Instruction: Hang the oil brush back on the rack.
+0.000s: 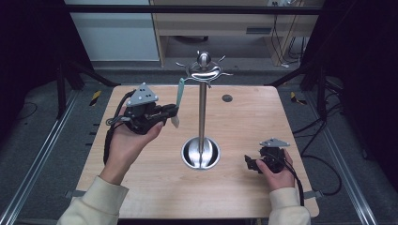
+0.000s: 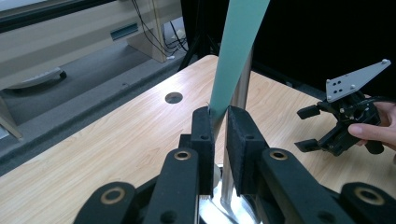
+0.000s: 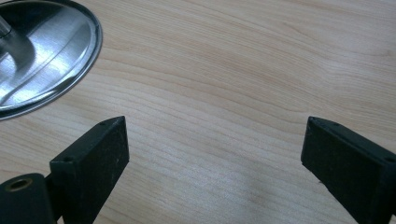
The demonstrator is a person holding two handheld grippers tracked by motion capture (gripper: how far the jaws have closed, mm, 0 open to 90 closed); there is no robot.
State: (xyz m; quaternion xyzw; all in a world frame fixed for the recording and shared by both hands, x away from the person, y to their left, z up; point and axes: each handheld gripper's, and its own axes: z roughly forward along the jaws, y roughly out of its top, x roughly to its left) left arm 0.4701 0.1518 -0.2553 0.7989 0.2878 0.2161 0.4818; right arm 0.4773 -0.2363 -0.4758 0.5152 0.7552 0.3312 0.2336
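Over on the left, the left gripper (image 1: 170, 111) is clamped on the low end of a teal spatula (image 1: 179, 96), held upright just beside the rack (image 1: 202, 112) pole. Looks light, flat and probably slick, so pinch the flat faces. Right gripper (image 1: 253, 162) sits wide open near the table (image 1: 155, 187) edge.

Light wooden table (image 1: 141, 187) with rounded corners and a small round grommet hole (image 1: 227, 98), standing on grey carpeted floor (image 1: 42, 140). Metal rails (image 1: 37, 164) flank both sides. Behind: a pale wooden cabinet (image 1: 211, 23), loose cables (image 1: 281, 42), dark surroundings.
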